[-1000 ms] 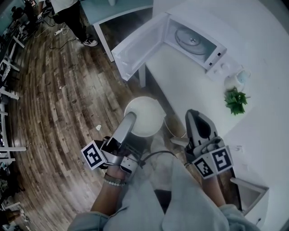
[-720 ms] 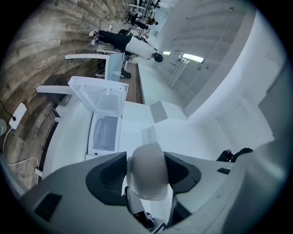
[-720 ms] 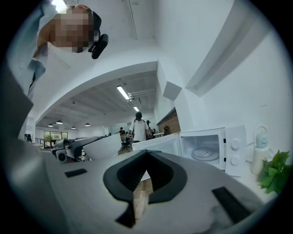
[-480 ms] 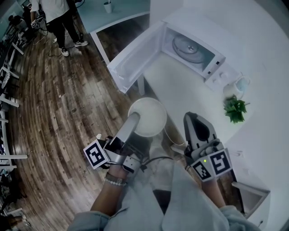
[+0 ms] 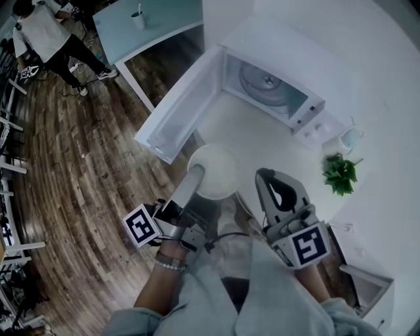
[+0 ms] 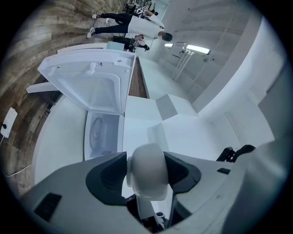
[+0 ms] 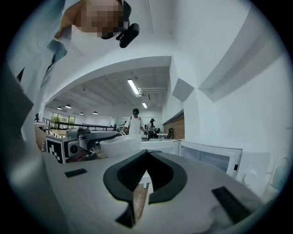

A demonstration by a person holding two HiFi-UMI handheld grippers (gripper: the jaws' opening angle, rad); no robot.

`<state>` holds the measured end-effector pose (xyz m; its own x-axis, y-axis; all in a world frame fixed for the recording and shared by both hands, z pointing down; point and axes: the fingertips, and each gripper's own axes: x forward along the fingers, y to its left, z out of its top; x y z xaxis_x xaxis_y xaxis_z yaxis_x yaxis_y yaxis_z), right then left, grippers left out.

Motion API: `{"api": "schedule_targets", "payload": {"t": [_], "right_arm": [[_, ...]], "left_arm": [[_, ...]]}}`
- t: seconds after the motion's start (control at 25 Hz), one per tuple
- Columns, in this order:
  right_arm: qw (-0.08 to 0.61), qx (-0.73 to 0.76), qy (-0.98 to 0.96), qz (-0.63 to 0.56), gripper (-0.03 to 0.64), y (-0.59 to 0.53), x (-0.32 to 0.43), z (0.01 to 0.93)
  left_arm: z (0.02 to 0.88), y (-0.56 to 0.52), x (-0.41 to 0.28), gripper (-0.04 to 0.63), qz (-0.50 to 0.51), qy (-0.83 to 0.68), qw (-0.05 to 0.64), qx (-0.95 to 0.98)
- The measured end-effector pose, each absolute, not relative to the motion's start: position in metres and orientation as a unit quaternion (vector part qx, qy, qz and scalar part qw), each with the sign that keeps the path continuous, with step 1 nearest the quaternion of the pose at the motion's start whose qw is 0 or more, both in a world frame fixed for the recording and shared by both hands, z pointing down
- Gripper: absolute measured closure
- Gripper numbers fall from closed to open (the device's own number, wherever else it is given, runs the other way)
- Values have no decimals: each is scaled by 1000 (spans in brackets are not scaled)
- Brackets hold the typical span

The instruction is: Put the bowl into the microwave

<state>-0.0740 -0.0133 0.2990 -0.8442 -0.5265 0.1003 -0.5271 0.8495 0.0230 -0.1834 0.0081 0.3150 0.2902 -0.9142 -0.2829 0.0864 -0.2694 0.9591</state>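
1. Bowl – a plain white round bowl (image 5: 215, 169) with a smooth matt wall and a thin rim. It is held clear of the smooth white counter (image 5: 252, 134), at the counter's near edge and short of the microwave's mouth, so it is not yet inside.
2. Microwave – a white box-shaped microwave oven (image 5: 298, 62) standing towards the counter's far edge. Its hinged door (image 5: 172, 113) is swung fully open to the left, out past the counter's left edge. A round glass turntable (image 5: 264, 81) lies in the cavity.
3. Left gripper (image 5: 196, 173) – grey moulded shell with dark pads. In the left gripper view the jaws are clamped on the bowl's rim, and the bowl is seen edge-on between them. It points towards the open cavity, with the open door to the left of its line.
4. Right gripper (image 5: 265, 176) – jaws pressed together with nothing between them. It lies beside the bowl on the right, apart from it, roughly parallel to the left gripper.
5. Surroundings:
   - A small leafy green plant (image 5: 340, 174) and a pale jug (image 5: 344, 139) stand on the counter to the right of the microwave.
   - The floor (image 5: 79, 164) is dark wood plank.
   - A person (image 5: 46, 36) stands by the far left, near a blue-topped table (image 5: 157, 14).
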Motion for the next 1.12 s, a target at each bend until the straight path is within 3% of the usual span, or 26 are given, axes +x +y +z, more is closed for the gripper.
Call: {"api": "schedule_targets", "payload": {"t": [0.2, 0.4, 0.68, 1.12], "right_arm": [[45, 270, -962, 3, 613, -52, -80, 297], [44, 234, -971, -3, 455, -74, -83, 304], [61, 230, -971, -21, 324, -96, -88, 320], [81, 278, -957, -13, 282, -121, -90, 340]], "left_arm": [[316, -34, -184, 368, -486, -335, 508, 628], [323, -73, -180, 368, -474, -337, 517, 628], [330, -115, -165, 370, -445, -328, 533, 640], [352, -152, -147, 370, -411, -306, 566, 646]]}}
